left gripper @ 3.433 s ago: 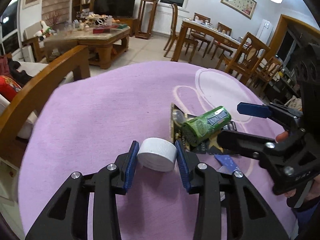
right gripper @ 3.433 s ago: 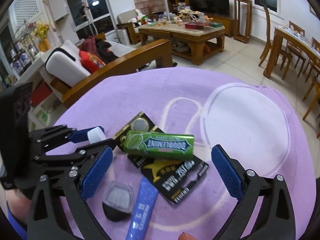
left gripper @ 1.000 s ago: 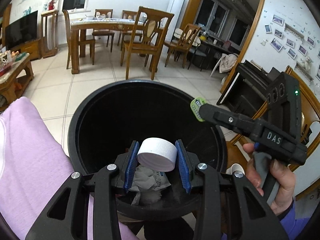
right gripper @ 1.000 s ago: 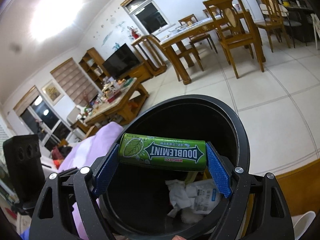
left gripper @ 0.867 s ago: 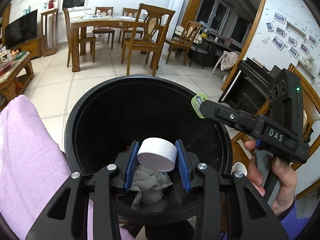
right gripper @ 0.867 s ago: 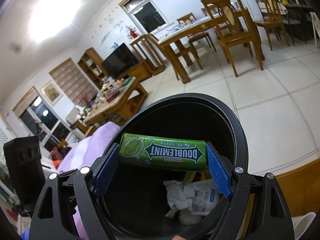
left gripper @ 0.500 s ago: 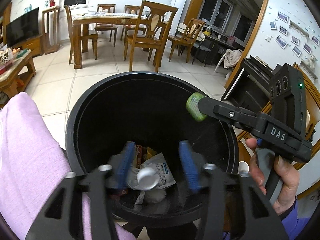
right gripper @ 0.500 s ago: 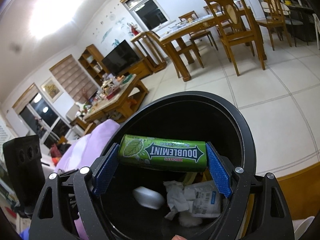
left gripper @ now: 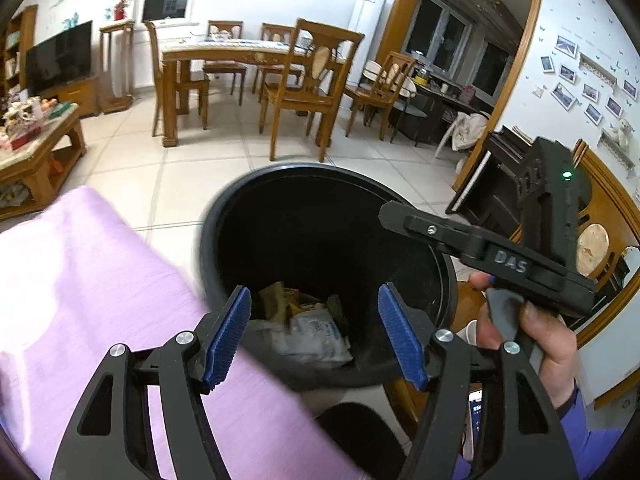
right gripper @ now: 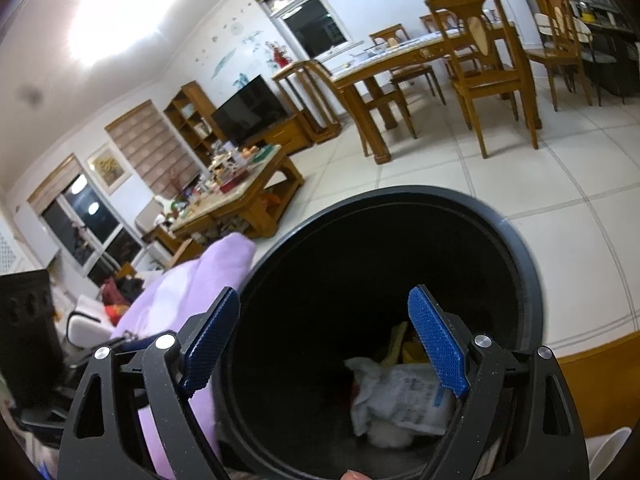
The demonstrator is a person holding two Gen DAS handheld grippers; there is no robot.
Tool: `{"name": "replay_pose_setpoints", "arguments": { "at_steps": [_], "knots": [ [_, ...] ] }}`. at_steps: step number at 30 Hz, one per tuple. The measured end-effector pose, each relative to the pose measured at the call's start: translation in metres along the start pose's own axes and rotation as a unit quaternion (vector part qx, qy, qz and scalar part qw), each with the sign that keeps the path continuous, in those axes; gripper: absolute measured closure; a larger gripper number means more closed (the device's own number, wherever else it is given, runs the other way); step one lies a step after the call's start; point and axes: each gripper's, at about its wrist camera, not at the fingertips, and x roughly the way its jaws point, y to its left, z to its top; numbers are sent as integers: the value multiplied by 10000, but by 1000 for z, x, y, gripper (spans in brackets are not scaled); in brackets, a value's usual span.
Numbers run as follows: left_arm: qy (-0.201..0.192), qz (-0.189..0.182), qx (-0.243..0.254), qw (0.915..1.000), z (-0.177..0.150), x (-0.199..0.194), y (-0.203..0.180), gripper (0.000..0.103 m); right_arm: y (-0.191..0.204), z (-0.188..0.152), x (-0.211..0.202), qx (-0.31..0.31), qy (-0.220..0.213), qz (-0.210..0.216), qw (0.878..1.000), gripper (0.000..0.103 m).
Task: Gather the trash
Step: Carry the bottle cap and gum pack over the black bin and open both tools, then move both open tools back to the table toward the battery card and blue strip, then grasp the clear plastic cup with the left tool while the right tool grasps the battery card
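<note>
A black round trash bin stands on the floor beside the purple-covered table; it also fills the right wrist view. Crumpled white paper and wrappers lie at its bottom, also seen in the right wrist view. My left gripper is open and empty over the bin's near rim. My right gripper is open and empty above the bin mouth; it shows from the side in the left wrist view, hand-held. The white cap and the green gum pack are not visible.
Tiled floor surrounds the bin. A wooden dining table with chairs stands behind, a coffee table at left, a wooden chair frame at right. A dark round stool sits below the bin.
Both grippers opened. The white cap dropped from my left gripper into the bin, then the green gum pack left my right gripper. The left view pulled back slightly toward the table.
</note>
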Motion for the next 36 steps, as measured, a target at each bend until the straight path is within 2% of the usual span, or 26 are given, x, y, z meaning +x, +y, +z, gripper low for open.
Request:
{"name": "replay_pose_setpoints", "arguments": {
  "at_steps": [5, 11, 16, 19, 22, 26, 29, 32, 34, 36],
  "knots": [
    [-182, 346, -306, 9988, -15, -54, 43, 37, 50, -6, 19, -362, 192, 188, 9990, 18],
    [-284, 1096, -943, 9891, -60, -124, 131, 37, 125, -15, 50, -836, 572, 599, 9931, 18],
    [-55, 1506, -1425, 9782, -102, -151, 197, 37, 201, -32, 88, -1197, 1070, 1036, 9816, 18],
    [127, 1546, -1585, 9751, -117, -153, 223, 37, 245, -44, 108, -1466, 1280, 1121, 9745, 18],
    [226, 1534, -1612, 9747, -124, -148, 238, 37, 292, -59, 134, -1793, 1541, 1194, 9643, 18],
    [338, 1445, -1630, 9754, -128, -135, 248, 38, 328, -76, 168, -1995, 1878, 1154, 9548, 18],
    [288, 1460, -1527, 9770, -128, -135, 251, 39, 338, -84, 194, -2047, 2119, 1029, 9501, 29],
    [243, 1558, -1418, 9773, -134, -139, 253, 49, 346, -89, 217, -1982, 2369, 974, 9461, 36],
    [200, 1621, -1368, 9770, -138, -141, 253, 60, 350, -92, 229, -1987, 2479, 936, 9436, 39],
    [139, 1576, -1369, 9779, -140, -141, 255, 60, 353, -96, 238, -1955, 2614, 970, 9402, 47]
  ]
}}
